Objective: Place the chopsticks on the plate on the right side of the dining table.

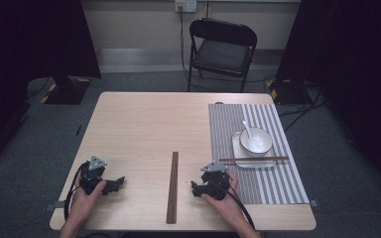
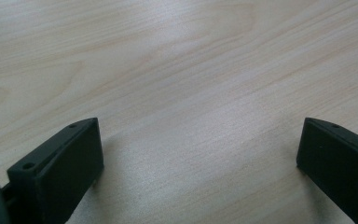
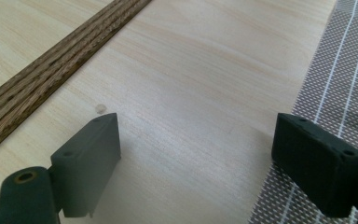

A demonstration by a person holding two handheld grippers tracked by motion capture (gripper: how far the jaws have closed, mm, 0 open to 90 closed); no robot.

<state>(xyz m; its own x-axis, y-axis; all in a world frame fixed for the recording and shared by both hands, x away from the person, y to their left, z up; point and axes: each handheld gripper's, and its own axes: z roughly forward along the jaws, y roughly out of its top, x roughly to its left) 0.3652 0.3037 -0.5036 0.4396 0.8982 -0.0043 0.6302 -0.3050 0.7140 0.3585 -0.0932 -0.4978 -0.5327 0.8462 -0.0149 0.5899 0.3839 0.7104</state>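
Observation:
A dark wooden slat (image 1: 172,186) lies lengthwise on the light wooden table (image 1: 144,124), between my two grippers; it also crosses the upper left of the right gripper view (image 3: 51,74). My left gripper (image 1: 119,182) rests on the table at the front left, held by a hand; its jaws stand wide apart over bare wood (image 2: 198,154), open and holding nothing. My right gripper (image 1: 194,187) rests right of the slat at the edge of the striped placemat (image 1: 258,148); it is open (image 3: 196,158) and holds nothing.
On the placemat sits a white square dish (image 1: 238,157) with a white bowl (image 1: 255,140) and a white spoon (image 1: 247,128) in it. A pair of brown chopsticks (image 1: 253,159) lies across the dish. A black folding chair (image 1: 222,49) stands beyond the table.

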